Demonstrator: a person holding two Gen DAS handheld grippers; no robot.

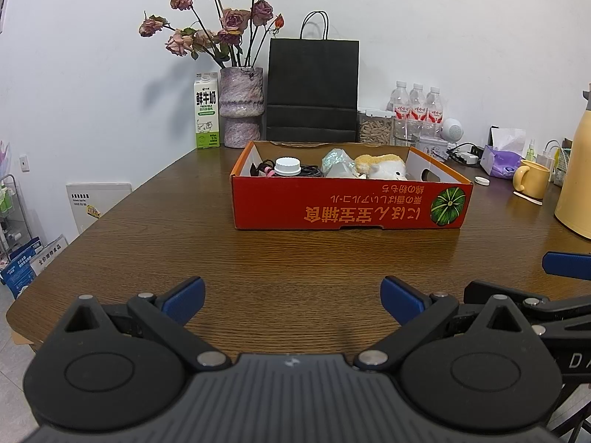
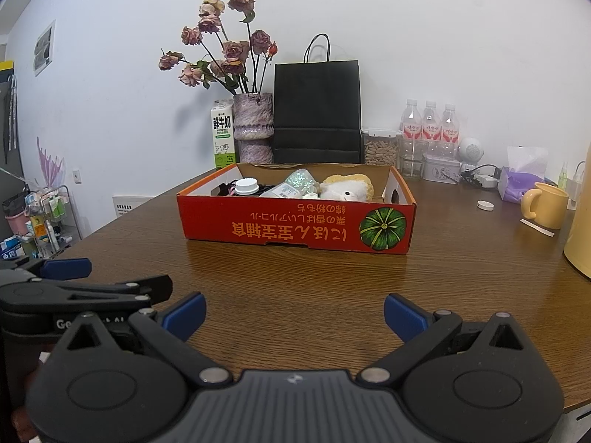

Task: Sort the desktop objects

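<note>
Two grippers wait low over the brown wooden counter (image 1: 295, 258), side by side. Both the left gripper (image 1: 292, 301) and the right gripper (image 2: 294, 317) have their blue pads spread wide and hold nothing. Ahead sits the red cardboard box with a green pumpkin picture (image 1: 347, 206). Inside it lie a bottle with a white cap (image 1: 287, 167), a shiny clear bag (image 1: 337, 162) and a fluffy yellow and white toy (image 1: 382, 167), likely put there to keep the counter tidy. Sorting looks about done.
</note>
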